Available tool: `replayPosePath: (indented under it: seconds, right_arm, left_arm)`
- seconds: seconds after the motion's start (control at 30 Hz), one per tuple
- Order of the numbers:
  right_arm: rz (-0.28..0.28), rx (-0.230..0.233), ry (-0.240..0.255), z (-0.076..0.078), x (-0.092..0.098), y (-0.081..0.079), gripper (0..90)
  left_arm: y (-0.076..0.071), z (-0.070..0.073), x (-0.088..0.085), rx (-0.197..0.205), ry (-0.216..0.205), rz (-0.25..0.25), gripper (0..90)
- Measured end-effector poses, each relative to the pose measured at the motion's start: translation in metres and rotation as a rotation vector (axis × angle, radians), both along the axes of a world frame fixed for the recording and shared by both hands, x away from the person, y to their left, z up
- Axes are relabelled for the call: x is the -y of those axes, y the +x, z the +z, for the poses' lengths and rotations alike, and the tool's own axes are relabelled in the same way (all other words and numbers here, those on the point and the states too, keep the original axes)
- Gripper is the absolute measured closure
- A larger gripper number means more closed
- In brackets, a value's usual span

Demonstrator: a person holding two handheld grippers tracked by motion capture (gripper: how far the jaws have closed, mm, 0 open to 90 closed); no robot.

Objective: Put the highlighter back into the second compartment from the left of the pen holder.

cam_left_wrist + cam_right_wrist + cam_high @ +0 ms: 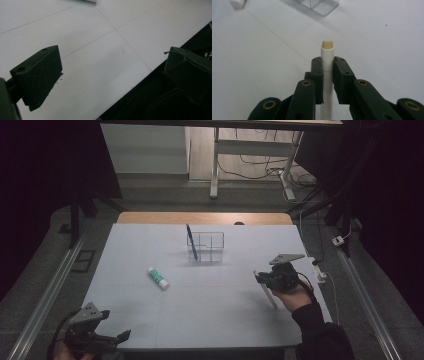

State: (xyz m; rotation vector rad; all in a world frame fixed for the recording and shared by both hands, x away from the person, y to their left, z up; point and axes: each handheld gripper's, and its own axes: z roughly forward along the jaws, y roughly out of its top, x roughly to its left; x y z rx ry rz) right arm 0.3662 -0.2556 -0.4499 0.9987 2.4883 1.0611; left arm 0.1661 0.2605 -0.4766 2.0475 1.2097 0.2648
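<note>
1. White pen [327, 65], the item in hand, is clamped between the jaws of the right gripper [327, 62]; in the high view it hangs slanted below that gripper [264, 279], above the table's right part, its lower end at or just above the surface.
2. Left gripper [107, 338]: released, jaws wide apart with nothing between them, at the table's [210, 320] near-left edge.
3. Glue stick [158, 278]: lying flat, left of centre, untouched.
4. Clear organizer [206, 247]: already holds a blue pen [191, 241]; its right compartments look free.
5. Judged progress: one pen stowed, the white pen lifted but not yet delivered, the glue stick left.
6. Open room: bare tabletop lies between the right gripper and the organizer; the right table edge is near that hand.
</note>
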Motion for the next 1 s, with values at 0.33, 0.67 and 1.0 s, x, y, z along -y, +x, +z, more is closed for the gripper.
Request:
replayPosePath:
  seconds: [0.33, 0.67, 1.0]
  right_arm:
    - [-0.008, 0.018, 0.043, 0.006, -0.003, 0.001, 78.7]
    - [0.0, 0.079, 0.124, 0.024, -0.015, 0.006, 78.6]
    - [0.014, 0.138, 0.203, 0.043, -0.033, 0.019, 78.5]
  left_arm:
    - [0.0, 0.0, 0.0, -0.001, 0.0, 0.003, 1.3]
    - [0.001, 0.0, -0.001, -0.005, -0.002, 0.003, 1.3]
    - [0.001, 0.0, -0.001, -0.007, -0.007, 0.003, 1.3]
